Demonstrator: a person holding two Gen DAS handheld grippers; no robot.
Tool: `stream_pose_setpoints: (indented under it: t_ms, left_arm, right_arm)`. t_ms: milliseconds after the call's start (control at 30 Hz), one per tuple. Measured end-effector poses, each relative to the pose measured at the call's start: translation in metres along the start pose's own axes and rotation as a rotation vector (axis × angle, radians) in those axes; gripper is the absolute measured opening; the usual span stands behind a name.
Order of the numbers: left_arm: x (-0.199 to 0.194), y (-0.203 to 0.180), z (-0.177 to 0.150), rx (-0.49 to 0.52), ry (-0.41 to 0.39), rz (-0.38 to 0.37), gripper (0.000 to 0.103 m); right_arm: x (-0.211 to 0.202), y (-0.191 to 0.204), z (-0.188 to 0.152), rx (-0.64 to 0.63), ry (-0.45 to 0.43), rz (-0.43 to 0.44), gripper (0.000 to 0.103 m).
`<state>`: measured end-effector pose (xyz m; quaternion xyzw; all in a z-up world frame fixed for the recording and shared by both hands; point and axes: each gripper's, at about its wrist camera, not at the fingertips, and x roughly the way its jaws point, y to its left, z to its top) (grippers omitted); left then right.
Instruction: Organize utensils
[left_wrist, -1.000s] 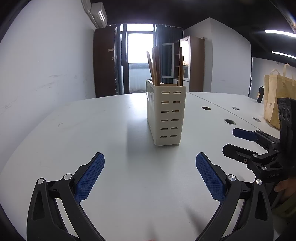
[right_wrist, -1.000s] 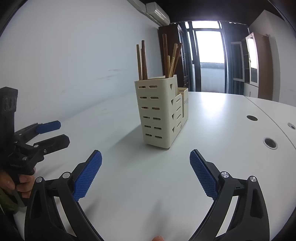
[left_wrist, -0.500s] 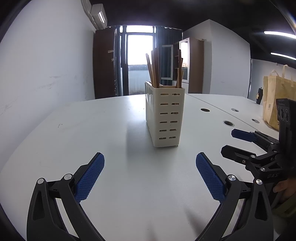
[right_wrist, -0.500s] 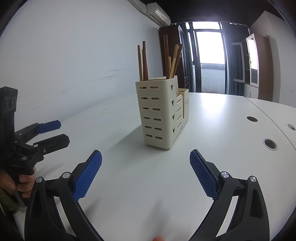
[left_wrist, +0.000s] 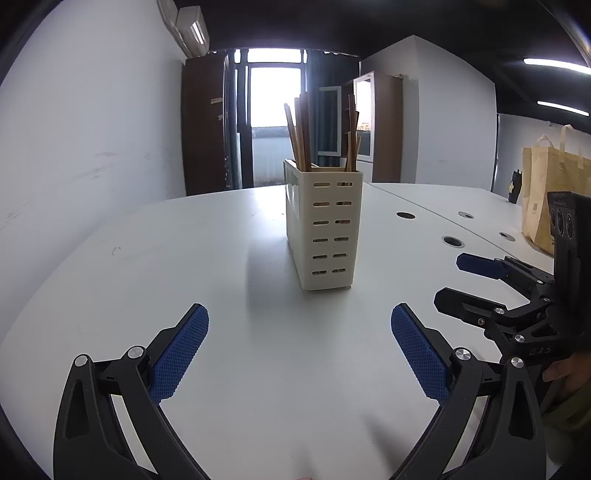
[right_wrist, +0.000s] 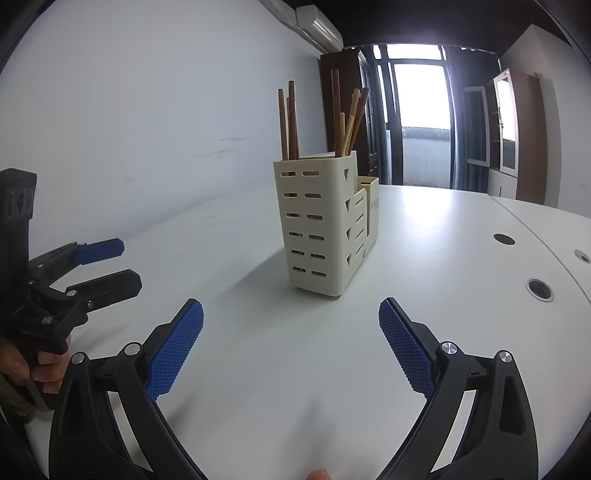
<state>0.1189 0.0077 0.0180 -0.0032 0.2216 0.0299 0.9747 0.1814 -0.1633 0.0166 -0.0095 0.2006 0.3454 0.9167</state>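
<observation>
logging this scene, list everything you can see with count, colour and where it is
utensil holder: one, cream, slotted, upright mid-table
chopsticks: several, brown and tan, standing in the holder
table: white, with round cable holes on its right side
paper bag: one, tan, far right on the table
air conditioner: one, white, high on the wall
cabinets: brown, by the bright glass door
left tool: black with blue pads, open, empty
right tool: black with blue pads, open, empty
hand: gripping the left tool's handle
</observation>
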Motion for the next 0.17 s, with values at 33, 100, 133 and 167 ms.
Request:
stream_pose_setpoints:
  t_ms: [33, 100, 133, 167]
  left_arm:
    - [0.0004, 0.0004, 0.0002, -0.002, 0.001, 0.0, 0.097]
    - [0.0005, 0.0007, 0.0, -0.004, 0.004, 0.002, 0.097]
    - [0.0005, 0.0009, -0.0001, -0.006, 0.005, 0.002, 0.097]
    - [0.0004, 0.001, -0.0001, -0.006, 0.005, 0.003, 0.097]
  right_arm:
    - [0.0005, 0.0001, 0.0002, 0.001, 0.0, -0.001, 0.097]
    - [0.0005, 0.0006, 0.0006, -0.003, -0.001, 0.0, 0.097]
    - [0.0001, 0.0013, 0.0007, -0.005, -0.002, 0.001, 0.097]
    - [-0.0002, 0.0019, 0.0007, -0.008, -0.003, 0.002, 0.097]
